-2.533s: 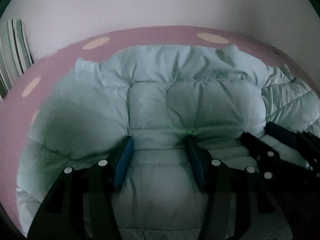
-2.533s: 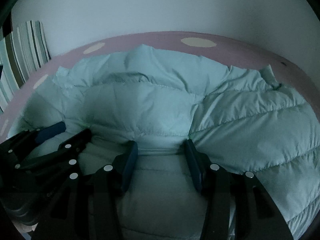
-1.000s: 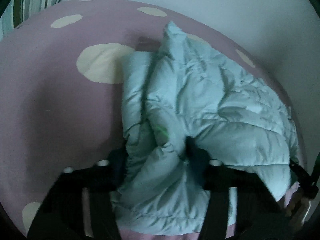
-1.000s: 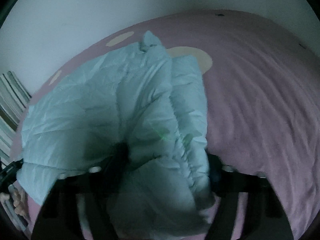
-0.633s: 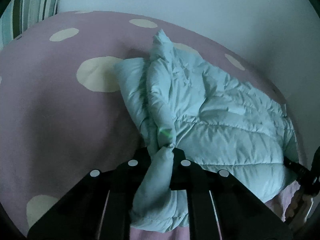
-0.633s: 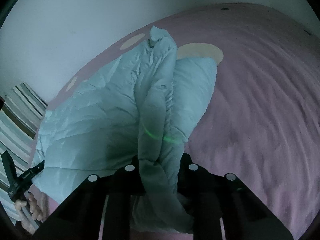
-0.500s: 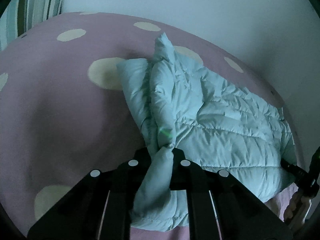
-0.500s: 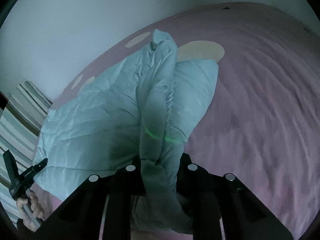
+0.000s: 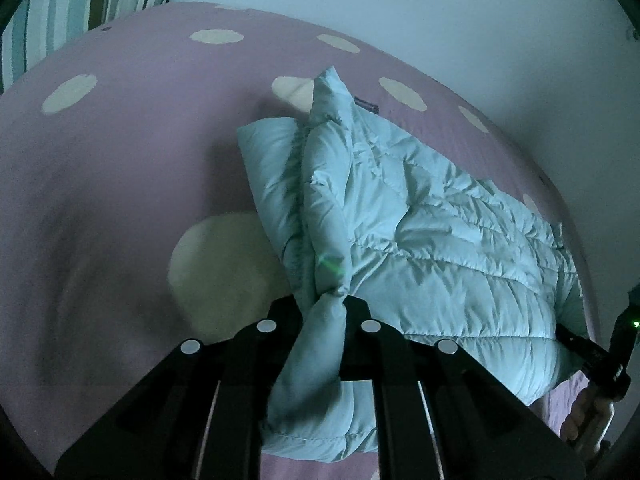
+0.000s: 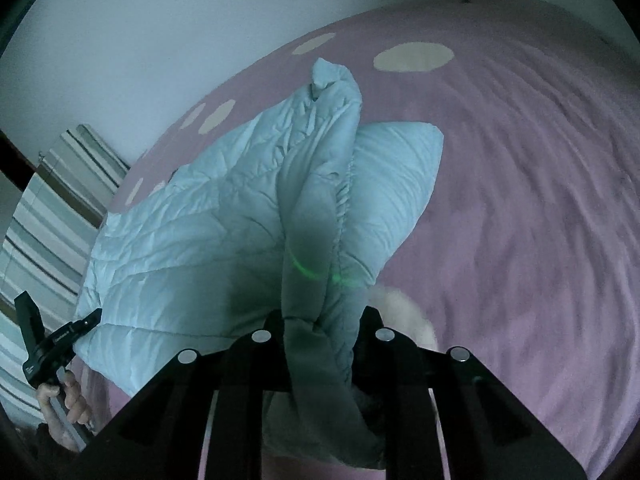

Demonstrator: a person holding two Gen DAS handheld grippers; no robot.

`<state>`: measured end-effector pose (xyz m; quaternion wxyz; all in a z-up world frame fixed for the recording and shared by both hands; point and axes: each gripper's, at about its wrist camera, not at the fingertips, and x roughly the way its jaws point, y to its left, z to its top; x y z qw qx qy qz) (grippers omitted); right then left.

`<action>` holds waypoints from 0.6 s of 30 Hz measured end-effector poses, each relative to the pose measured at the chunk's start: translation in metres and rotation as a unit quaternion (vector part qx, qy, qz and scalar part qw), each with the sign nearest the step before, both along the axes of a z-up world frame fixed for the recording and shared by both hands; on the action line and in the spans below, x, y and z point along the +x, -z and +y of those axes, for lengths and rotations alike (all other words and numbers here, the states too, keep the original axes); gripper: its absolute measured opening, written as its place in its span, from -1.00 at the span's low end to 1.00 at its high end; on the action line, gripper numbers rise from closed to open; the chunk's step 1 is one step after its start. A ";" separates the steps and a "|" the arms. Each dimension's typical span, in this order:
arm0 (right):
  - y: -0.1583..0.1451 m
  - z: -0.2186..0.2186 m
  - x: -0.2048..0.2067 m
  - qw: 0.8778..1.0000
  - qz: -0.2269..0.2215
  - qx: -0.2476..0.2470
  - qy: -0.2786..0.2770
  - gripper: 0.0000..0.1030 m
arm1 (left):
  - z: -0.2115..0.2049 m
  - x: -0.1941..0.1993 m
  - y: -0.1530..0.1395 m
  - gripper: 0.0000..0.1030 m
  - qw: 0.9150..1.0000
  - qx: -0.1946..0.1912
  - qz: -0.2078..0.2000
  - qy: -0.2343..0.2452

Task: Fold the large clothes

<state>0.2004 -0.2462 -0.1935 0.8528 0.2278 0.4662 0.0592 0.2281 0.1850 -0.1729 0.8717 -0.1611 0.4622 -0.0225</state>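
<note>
The pale mint puffer jacket (image 9: 420, 240) lies on the bed, folded into a thick quilted bundle, and it is stretched between the two grippers. One narrow end of it points away toward the wall, where a small tip of fabric stands up.

The left gripper (image 9: 335, 300) is closed tightly on a pinched fold at one near corner of the jacket. The fabric bulges above the jaws and hangs down below them in a loose flap. The right gripper (image 10: 320, 320) is also clamped on the jacket, at the opposite near corner, and a long twisted strip of fabric falls down between its two dark arms. In the left wrist view the right gripper appears at the far right edge (image 9: 600, 356), with the person's fingers under it. In the right wrist view the left gripper appears at the far left edge (image 10: 60, 340), also with a hand below it.

Under the jacket, a second layer of the same fabric sticks out flat on the side, like a sleeve or a panel.

The bed cover (image 9: 120, 160) is pink-lilac with large cream dots. Behind the bed there is a plain pale wall (image 9: 400, 8). A striped fabric (image 9: 60, 12), green and white, hangs at the side of the bed.
</note>
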 end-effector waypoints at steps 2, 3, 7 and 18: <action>0.001 0.007 -0.003 1.000 0.003 0.001 -0.003 -0.67 | 0.006 -0.014 0.000 -0.81 1.000 -0.004 0.002 -0.001; 0.001 0.009 -0.008 1.000 0.004 0.001 -0.004 -0.67 | 0.008 -0.018 0.000 -0.81 1.000 -0.006 0.004 -0.002; -0.001 0.020 -0.015 1.000 0.006 0.001 -0.009 -0.67 | 0.017 -0.028 0.000 -0.80 1.000 -0.010 0.009 -0.005; -0.007 0.030 -0.034 0.999 0.000 -0.036 0.004 -0.30 | 0.025 -0.028 0.008 -0.14 1.000 -0.008 0.017 -0.017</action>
